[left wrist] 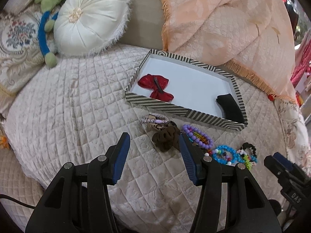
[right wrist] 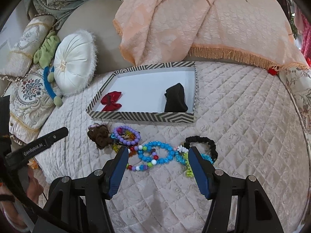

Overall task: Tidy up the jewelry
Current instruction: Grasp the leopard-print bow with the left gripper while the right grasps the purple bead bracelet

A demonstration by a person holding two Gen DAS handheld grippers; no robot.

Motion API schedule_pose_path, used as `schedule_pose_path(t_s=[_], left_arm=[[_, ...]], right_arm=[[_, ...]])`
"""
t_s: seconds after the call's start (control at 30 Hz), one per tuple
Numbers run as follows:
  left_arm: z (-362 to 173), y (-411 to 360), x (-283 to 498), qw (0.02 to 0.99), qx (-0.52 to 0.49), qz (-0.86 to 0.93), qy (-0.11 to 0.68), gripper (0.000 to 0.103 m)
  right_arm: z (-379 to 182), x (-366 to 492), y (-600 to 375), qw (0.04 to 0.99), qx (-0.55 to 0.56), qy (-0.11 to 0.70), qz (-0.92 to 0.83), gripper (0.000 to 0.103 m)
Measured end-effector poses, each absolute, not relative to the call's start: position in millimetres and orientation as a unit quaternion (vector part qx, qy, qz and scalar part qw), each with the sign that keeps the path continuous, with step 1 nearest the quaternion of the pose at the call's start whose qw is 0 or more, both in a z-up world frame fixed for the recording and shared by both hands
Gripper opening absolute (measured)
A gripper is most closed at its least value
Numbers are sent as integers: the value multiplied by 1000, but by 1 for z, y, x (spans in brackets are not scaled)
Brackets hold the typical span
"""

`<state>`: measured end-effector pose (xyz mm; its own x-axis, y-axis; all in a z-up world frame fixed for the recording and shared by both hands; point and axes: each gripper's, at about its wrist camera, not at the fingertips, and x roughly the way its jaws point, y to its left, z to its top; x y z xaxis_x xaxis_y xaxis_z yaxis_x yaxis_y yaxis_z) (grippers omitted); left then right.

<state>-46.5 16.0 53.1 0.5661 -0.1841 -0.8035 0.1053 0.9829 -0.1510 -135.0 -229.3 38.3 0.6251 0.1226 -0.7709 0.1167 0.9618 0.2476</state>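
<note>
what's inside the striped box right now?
Two items on the white floor of the striped box: a red bow clip left, a folded black piece right. Anything under them is hidden.

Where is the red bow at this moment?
The red bow lies inside the striped box, at its left end in the right wrist view, apart from the black cloth item at the box's right end.

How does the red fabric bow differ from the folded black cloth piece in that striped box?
The red fabric bow is glossy, pinched at its middle, and lies at the box's left end. The folded black cloth piece is matte, bulkier, and sits at the right end. Both rest on the striped box's white floor.
</note>
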Motion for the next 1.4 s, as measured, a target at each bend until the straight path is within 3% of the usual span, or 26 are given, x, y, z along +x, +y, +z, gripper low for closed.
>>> schedule_pose_path(t_s=[0.53,0.6,0.83,1.2,1.33,1.37,1.4], left_arm=[[22,36,-19,827,-152,-105,530,53],[17,32,-16,821,-157,-111,538,60],[0,24,1,809,-175,-104,551,62],[-23,19,21,796,-179,-98,570,62],[-30,15,26,794,-180,-102,572,62],[-32,13,27,795,-178,-106,570,62],[-32,13,27,797,-175,-109,567,51]], right_arm=[[12,-123,-217,876,132,460,54,61],[8,-118,-210,875,128,460,74,61],[-5,-87,-182,869,95,468,125,43],[-37,-36,-148,850,33,494,180,30],[-47,-26,-148,842,31,504,189,9],[-48,-26,-149,841,33,505,190,9],[-48,-26,-151,841,35,505,191,9]])
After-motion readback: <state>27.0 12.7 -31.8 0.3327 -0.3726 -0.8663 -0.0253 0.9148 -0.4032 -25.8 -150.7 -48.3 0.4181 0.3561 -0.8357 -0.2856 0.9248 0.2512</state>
